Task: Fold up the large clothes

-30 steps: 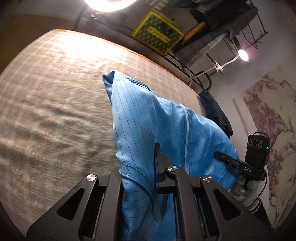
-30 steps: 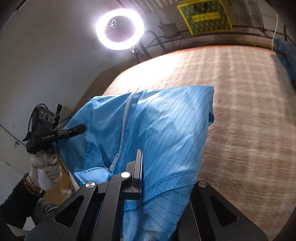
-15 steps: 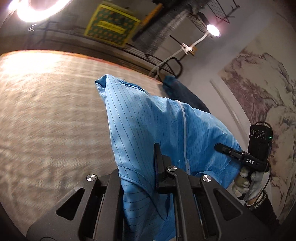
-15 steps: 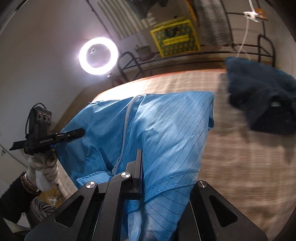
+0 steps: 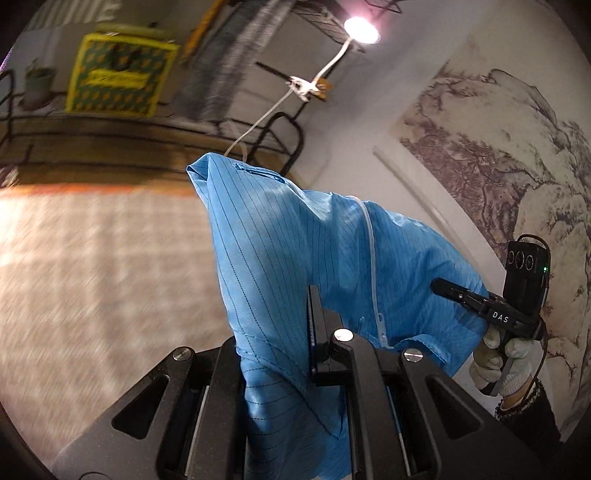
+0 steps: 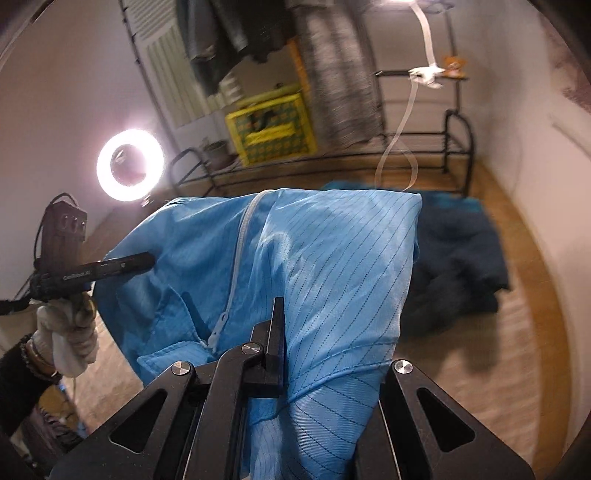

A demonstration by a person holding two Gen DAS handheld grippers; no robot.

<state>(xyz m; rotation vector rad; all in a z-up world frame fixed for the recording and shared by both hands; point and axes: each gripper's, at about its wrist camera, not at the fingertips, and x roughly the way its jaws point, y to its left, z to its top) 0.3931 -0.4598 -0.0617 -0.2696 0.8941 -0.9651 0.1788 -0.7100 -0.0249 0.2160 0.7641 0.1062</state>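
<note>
A light-blue striped garment [image 5: 295, 251] with a white zipper [image 5: 373, 266] hangs lifted between both grippers above the beige woven surface [image 5: 92, 280]. My left gripper [image 5: 291, 317] is shut on one edge of it; the cloth covers one finger. In that view the right gripper [image 5: 461, 297], held by a gloved hand [image 5: 498, 358], pinches the other side. In the right wrist view the garment [image 6: 332, 258] drapes over my right gripper [image 6: 299, 328], which is shut on its hem. The left gripper [image 6: 122, 263] grips the far corner at the left.
A dark blue garment [image 6: 461, 266] lies crumpled on the surface to the right, behind the lifted cloth. A black metal rack [image 6: 456, 144] with a yellow bag [image 6: 273, 129] stands behind the surface. A ring light [image 6: 130, 170] glows at left, a clip lamp [image 5: 360, 31] above.
Both grippers have carried the blue garment sideways and upward across the surface. The dark blue garment and the rack have come closer in the right wrist view. Both grips held.
</note>
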